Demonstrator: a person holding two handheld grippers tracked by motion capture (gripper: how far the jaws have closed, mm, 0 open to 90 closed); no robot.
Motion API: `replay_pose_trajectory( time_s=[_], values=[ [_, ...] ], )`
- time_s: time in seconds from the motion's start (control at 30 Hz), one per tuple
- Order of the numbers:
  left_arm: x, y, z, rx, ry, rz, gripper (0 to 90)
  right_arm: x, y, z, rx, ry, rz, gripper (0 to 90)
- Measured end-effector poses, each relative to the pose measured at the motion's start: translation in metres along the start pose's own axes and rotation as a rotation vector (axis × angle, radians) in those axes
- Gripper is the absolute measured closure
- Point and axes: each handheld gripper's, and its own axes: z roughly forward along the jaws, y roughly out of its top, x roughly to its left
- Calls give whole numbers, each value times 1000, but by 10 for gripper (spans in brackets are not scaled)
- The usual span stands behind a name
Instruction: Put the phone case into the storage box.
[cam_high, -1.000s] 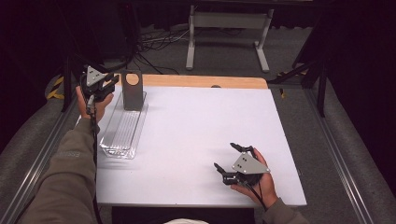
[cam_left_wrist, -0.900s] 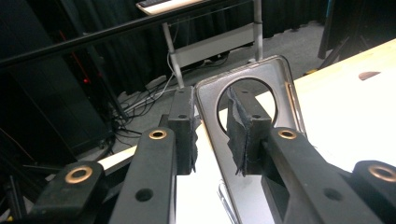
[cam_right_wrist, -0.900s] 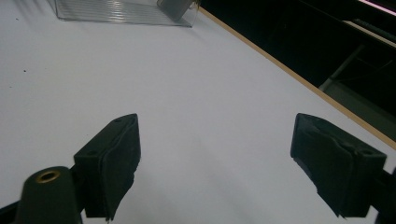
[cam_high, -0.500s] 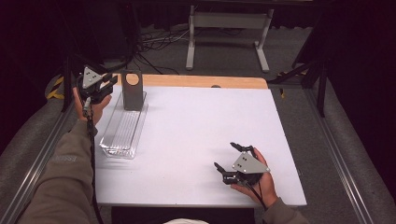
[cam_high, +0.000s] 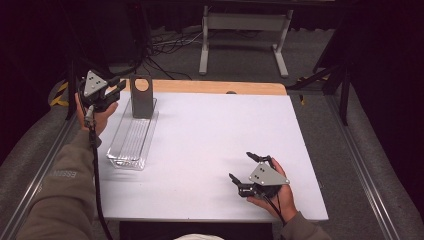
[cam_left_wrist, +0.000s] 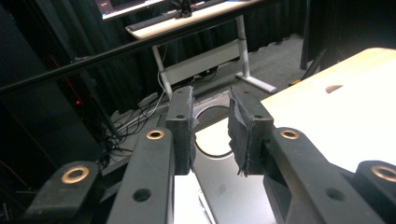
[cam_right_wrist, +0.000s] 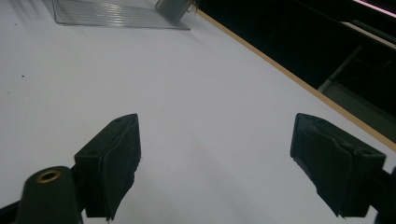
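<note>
High view: left gripper (cam_high: 112, 91) beside plate (cam_high: 141, 96), table's far-left edge

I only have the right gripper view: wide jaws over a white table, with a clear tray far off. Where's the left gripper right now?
Observer: The left gripper is at the table's far left corner, just left of an upright grey plate that stands in the far end of the clear tray.
Operator: Is it holding anything?
Observer: No. In the left gripper view its pads stand a narrow gap apart with nothing between them.
</note>
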Motion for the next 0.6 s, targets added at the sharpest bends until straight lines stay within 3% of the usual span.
replay_pose_trajectory(
  time_s=[0.23,0.6],
  values=[
    [-3,1,-7,-12,-7,0,692,-1,0,0,0,-2,1,174],
    [-13,-1,-16,-35,-26,-11,585,-1,0,0,1,-4,-2,174]
  ],
)
